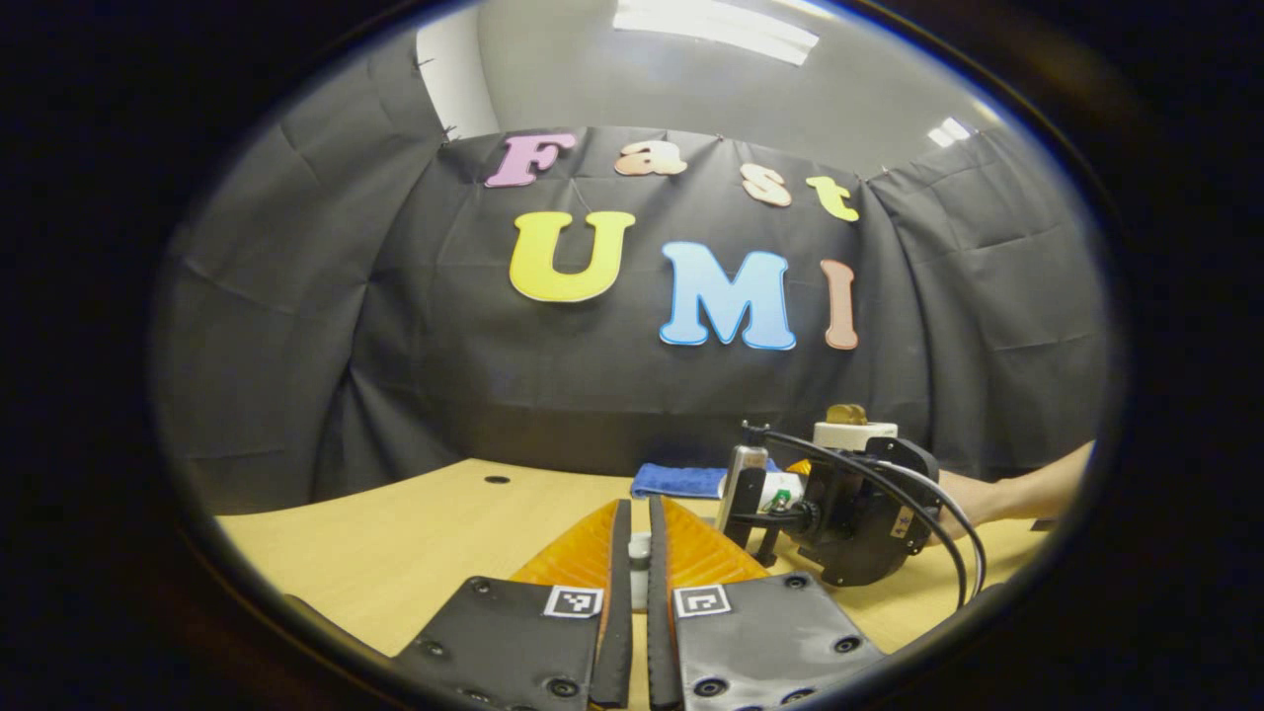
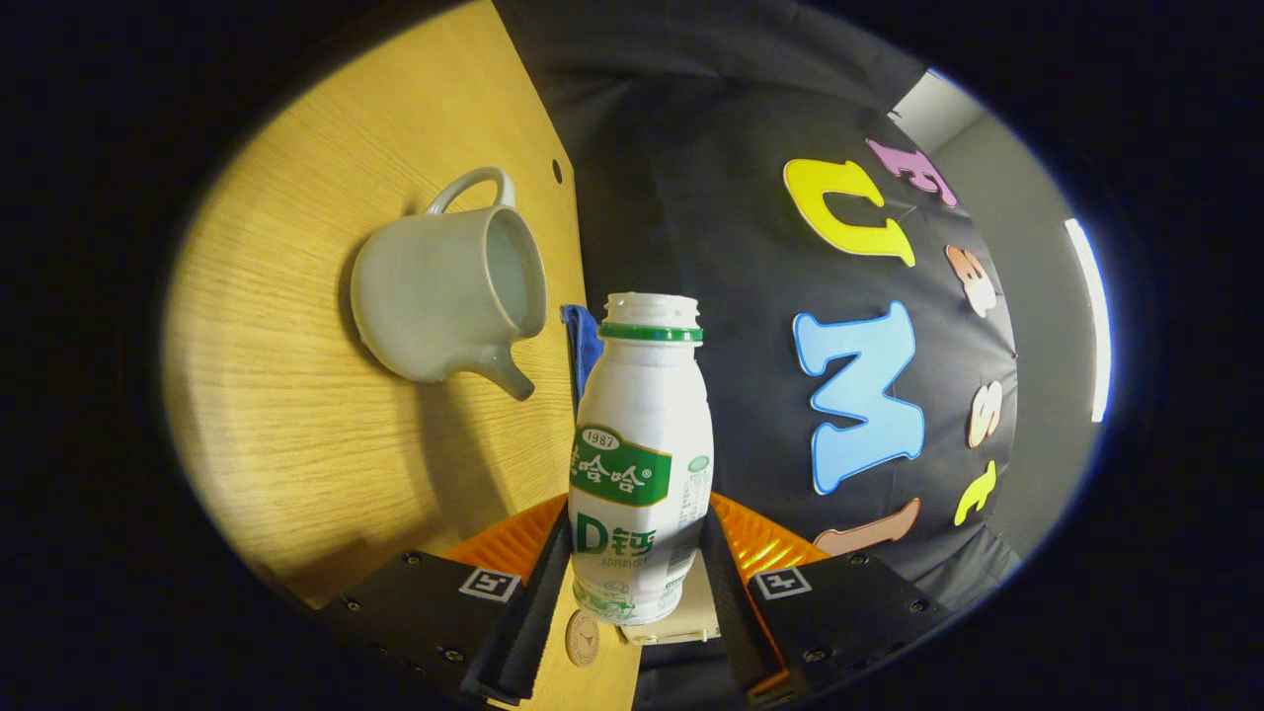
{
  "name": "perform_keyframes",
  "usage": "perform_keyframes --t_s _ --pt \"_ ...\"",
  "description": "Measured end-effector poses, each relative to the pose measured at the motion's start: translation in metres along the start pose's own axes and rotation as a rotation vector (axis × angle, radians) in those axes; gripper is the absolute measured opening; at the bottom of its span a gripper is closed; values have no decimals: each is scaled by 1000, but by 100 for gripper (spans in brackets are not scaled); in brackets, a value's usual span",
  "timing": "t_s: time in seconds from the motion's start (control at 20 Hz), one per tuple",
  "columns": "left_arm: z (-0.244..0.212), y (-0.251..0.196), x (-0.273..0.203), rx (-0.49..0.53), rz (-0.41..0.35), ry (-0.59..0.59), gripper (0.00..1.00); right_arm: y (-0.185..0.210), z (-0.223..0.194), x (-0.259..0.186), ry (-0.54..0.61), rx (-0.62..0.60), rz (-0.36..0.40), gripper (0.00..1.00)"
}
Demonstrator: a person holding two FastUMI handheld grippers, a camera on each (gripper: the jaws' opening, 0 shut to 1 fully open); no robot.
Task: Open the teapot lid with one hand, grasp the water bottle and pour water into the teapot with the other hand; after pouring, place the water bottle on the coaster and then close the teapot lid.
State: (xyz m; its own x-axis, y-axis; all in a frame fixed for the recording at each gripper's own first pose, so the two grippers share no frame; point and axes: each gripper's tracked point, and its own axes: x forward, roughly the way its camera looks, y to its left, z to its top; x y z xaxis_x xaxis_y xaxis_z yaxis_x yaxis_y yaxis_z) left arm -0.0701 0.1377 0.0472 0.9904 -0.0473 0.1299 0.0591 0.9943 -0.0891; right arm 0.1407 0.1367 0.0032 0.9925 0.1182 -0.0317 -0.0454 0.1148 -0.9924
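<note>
right tongs (image 2: 637, 583) pinch uncapped white bottle (image 2: 640, 464) | left tongs (image 1: 638, 553) pinch lid knob (image 1: 640, 568)

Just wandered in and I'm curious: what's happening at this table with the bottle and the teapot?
A person is working a hand-held claw in each hand. The right claw grips a small white water bottle, cap off, held near the teapot, whose top is open. The left claw is nearly closed on something small and pale, possibly the lid. No water is pouring. A blue cloth lies on the wooden table.

one teapot (image 2: 449, 296), one water bottle (image 2: 640, 464), one blue cloth (image 1: 679, 481), two grippers (one per hand).
</note>
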Motion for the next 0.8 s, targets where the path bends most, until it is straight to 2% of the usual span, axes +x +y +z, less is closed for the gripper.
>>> perform_keyframes --t_s 0.05,0.3,0.35,0.7,0.75,0.8 --pt "0 0 0 1 0 -1 12 -1 1 -1 -1 -23 -8 71" --pt "-3 -1 1 1 -2 10 12 -3 0 0 -15 -137 -29 68" --pt "-3 0 2 -1 0 11 12 -4 -1 0 -15 -148 -28 71" --pt "-5 -6 3 8 -11 24 12 -6 0 0 -26 -280 -70 71" --pt "-6 -5 2 10 -9 24 17 -6 1 0 -26 -291 -73 71" --pt "-6 -6 2 9 -10 23 17 -6 1 0 -27 -301 -75 71"
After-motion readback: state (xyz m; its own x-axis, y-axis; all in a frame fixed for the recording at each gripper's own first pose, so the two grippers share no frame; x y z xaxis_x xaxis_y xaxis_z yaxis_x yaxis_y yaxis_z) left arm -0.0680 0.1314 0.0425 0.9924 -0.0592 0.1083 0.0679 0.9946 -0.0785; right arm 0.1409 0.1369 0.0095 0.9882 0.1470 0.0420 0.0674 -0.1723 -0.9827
